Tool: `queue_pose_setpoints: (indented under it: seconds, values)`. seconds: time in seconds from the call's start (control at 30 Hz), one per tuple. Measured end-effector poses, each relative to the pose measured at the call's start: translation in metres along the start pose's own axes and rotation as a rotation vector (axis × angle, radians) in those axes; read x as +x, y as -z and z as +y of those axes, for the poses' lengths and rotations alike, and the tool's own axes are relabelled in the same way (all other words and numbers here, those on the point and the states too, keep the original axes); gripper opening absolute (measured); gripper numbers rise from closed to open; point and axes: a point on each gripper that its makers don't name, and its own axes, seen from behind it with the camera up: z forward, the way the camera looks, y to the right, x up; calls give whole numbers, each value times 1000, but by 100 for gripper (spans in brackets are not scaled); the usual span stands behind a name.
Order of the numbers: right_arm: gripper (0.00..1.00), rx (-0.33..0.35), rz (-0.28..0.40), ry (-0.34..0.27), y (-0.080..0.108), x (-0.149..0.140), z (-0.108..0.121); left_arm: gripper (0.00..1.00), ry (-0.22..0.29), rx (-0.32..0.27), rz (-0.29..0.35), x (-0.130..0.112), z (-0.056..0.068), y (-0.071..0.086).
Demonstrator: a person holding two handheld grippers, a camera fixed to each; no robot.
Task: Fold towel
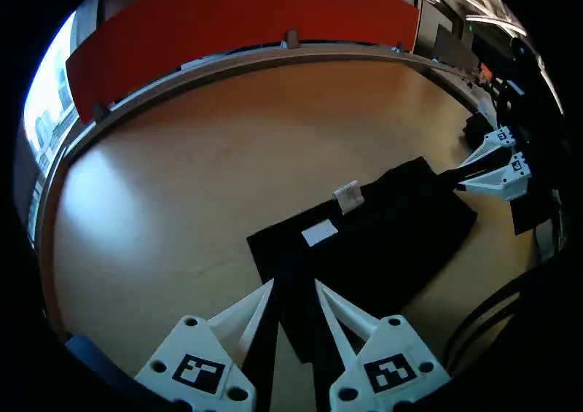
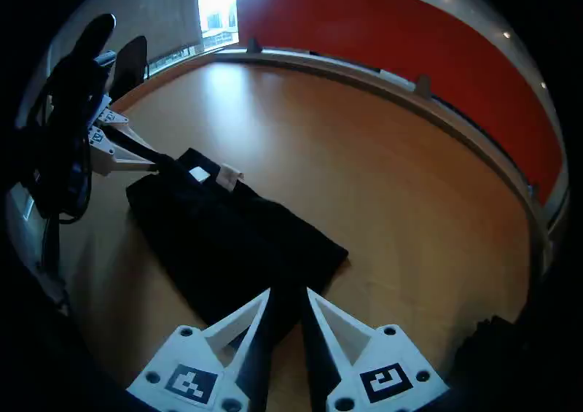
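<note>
Pinching the black rectangular cloth towel (image 1: 393, 230) flat on the tan wooden surface (image 1: 218, 157) from opposite ends, left claw (image 1: 295, 282) clenched on one end, right claw (image 2: 288, 290) clenched on the other, long axis running from claw to claw, neither nearer.

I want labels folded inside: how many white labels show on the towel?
2: a flat patch on the black towel, and a folded tag at its edge nearby. Others may lie underneath.
</note>
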Motion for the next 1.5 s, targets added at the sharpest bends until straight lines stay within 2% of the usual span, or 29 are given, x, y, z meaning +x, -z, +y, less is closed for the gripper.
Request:
queue_pose_setpoints:
  seconds: [0.2,0.4,0.53,0.63,0.7,0.83,0.9,1.03,1.3,1.5]
  values:
    - [34,-21,-2,-7,-7,0,5,29,4,18,-2,-2,-7,-7]
    - [71,-71,-7,-14,-12,-1,18,41,-7,38,4,1,-13,-11]
    - [80,-98,-4,-11,-14,0,26,49,-4,52,10,4,-17,-11]
    - [81,-108,1,-12,-15,3,30,59,-3,60,12,6,-21,-11]
    - [82,-115,4,-13,-15,4,32,61,-5,64,13,7,-23,-12]
    - [93,-139,14,-14,-15,9,39,65,-8,75,12,9,-27,-12]
    - [93,-149,20,-15,-15,12,43,85,-7,85,12,10,-30,-12]
    - [93,-164,37,-16,-12,17,47,92,0,103,14,11,-35,-10]
    - [93,-172,52,-13,-4,19,46,94,31,102,20,11,-37,-4]
    - [93,-166,69,-36,6,16,40,94,58,98,24,4,-36,5]
